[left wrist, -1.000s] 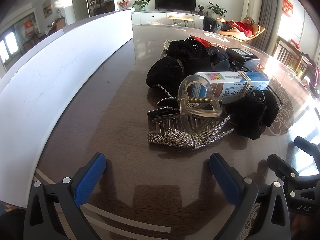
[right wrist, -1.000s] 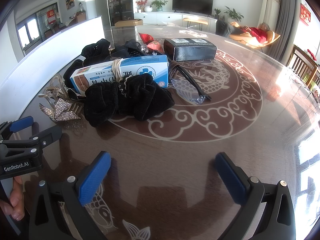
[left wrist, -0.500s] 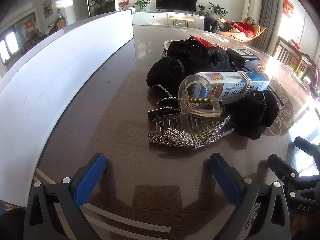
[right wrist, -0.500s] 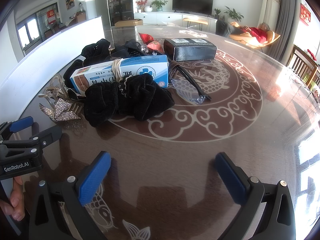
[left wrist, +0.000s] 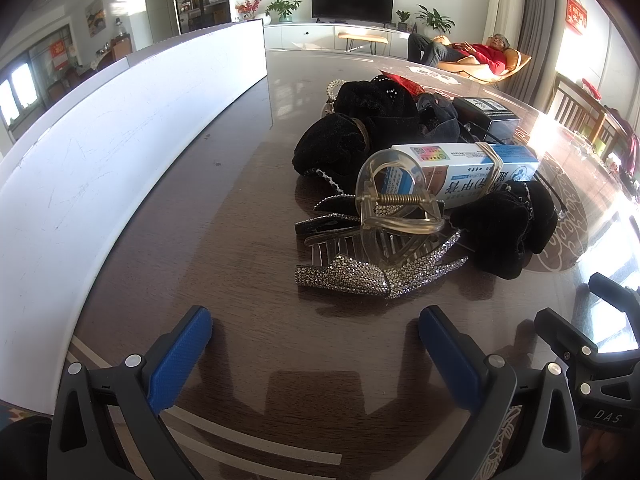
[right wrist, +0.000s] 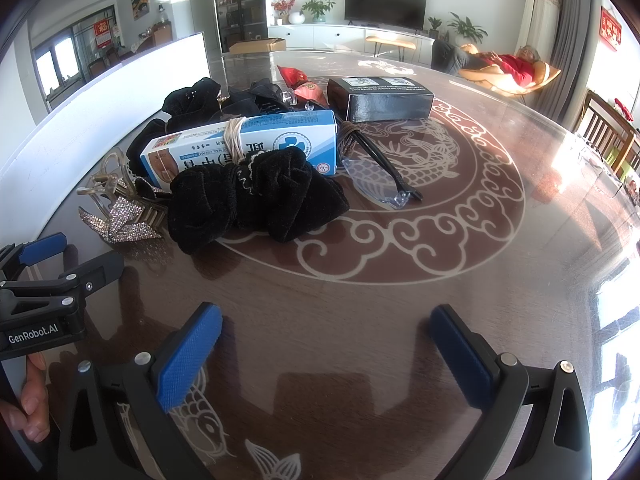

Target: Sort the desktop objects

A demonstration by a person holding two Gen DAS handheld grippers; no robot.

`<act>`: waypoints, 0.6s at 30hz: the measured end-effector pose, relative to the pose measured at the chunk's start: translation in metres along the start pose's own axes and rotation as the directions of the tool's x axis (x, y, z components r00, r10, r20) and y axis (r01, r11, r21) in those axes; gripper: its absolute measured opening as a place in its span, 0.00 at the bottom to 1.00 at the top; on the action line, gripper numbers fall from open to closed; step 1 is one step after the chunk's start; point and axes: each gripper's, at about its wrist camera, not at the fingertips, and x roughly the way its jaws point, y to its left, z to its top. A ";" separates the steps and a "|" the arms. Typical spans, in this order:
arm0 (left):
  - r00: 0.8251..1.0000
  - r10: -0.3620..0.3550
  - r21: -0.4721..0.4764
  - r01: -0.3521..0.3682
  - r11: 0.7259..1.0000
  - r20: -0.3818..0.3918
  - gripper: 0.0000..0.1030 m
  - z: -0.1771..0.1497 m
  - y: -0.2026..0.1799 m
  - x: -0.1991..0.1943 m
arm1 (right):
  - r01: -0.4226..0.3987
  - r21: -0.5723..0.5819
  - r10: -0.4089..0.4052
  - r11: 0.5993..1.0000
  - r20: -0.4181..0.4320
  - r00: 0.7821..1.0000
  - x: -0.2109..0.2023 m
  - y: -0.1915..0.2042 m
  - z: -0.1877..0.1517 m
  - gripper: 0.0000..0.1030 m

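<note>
Left wrist view: the left gripper (left wrist: 316, 340) is held low over the dark table (left wrist: 224, 248), blue pads spread wide, nothing between them. Bare tabletop lies ahead of it and to its left, bounded by a white panel (left wrist: 120, 128) along that side. The heap to be sorted sits right of centre: a rhinestone hair clip (left wrist: 360, 276) nearest, a clear claw clip (left wrist: 394, 208) on top of it, black scrunchies (left wrist: 508, 232) and a blue-white box (left wrist: 472, 176) behind. "DAS" is read on the right tool at the frame's right edge.

Right wrist view: the right gripper (right wrist: 326, 344) is likewise spread apart and empty. Open patterned table (right wrist: 440, 248) is seen ahead and rightward. The heap lies left of centre, with a black box (right wrist: 386, 98) and glasses (right wrist: 380, 176) on the heap's far and right sides. "GenRobot.AI" is read on the left tool; "NAIL CREAM" appears inverted on the blue-white box (right wrist: 256, 140).
</note>
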 end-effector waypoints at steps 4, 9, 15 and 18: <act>1.000 0.001 0.002 -0.001 1.000 0.000 1.00 0.001 0.000 0.000 | 0.000 0.000 0.000 1.000 0.000 1.000 0.000 0.000 0.000 1.00; 1.000 0.001 0.001 -0.001 1.000 0.000 1.00 0.001 0.000 0.000 | 0.000 0.000 0.000 1.000 0.000 1.000 0.000 0.000 0.000 1.00; 1.000 0.001 0.002 -0.001 1.000 0.000 1.00 0.001 0.000 0.000 | 0.000 0.000 0.000 1.000 0.000 1.000 0.000 0.000 0.000 1.00; 1.000 0.002 0.001 -0.002 1.000 0.001 1.00 0.001 0.000 0.000 | 0.000 0.000 0.000 1.000 0.000 1.000 0.000 0.000 0.000 1.00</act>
